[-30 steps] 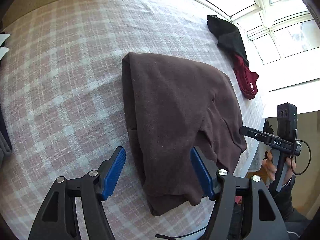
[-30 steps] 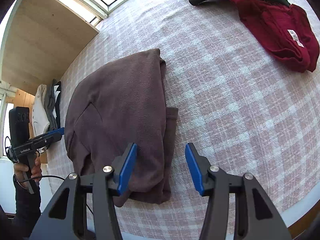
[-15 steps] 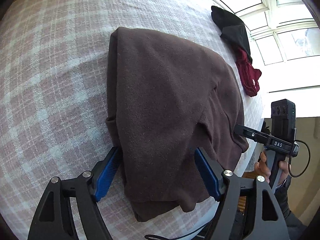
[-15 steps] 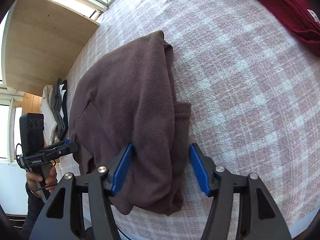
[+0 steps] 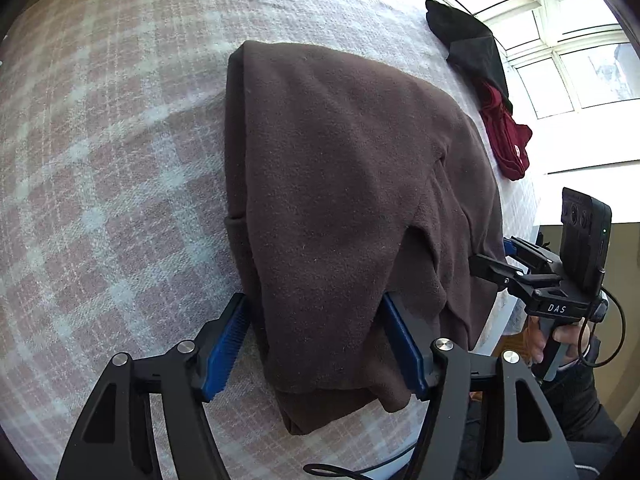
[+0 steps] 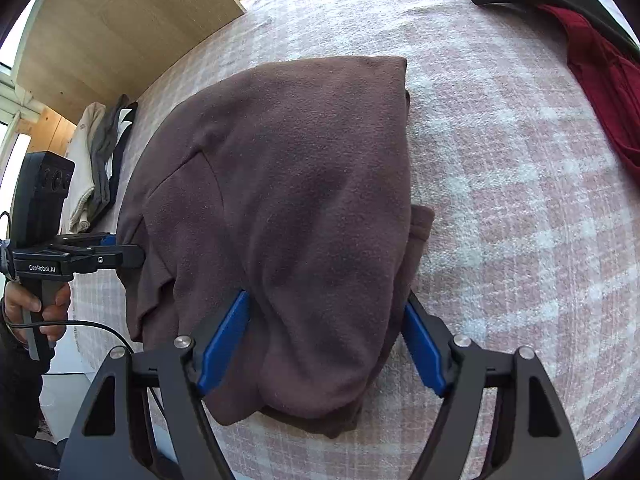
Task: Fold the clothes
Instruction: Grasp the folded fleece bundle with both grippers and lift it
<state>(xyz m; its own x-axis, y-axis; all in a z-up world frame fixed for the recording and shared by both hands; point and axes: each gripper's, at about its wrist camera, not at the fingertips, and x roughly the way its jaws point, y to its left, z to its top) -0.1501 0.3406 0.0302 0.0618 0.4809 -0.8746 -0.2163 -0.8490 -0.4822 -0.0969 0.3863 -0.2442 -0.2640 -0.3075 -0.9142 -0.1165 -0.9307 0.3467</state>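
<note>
A folded brown fleece garment [image 5: 340, 200] lies on the pink checked cloth; it also shows in the right wrist view [image 6: 288, 216]. My left gripper [image 5: 316, 340] is open, its blue pads straddling the garment's near left end. My right gripper [image 6: 324, 348] is open, its pads straddling the garment's near right end. Each gripper shows in the other's view, the right one [image 5: 520, 268] and the left one [image 6: 100, 256], both at the garment's edges.
A dark red garment [image 6: 600, 80] and a black one [image 5: 468, 44] lie at the far right of the bed [image 5: 100, 160]. A stack of folded pale and grey clothes [image 6: 96, 160] lies at the far left. Windows and a wooden panel stand behind.
Both grippers have moved forward and down over the brown garment. Their open pads now straddle its near ends, where before they hung short of it.
</note>
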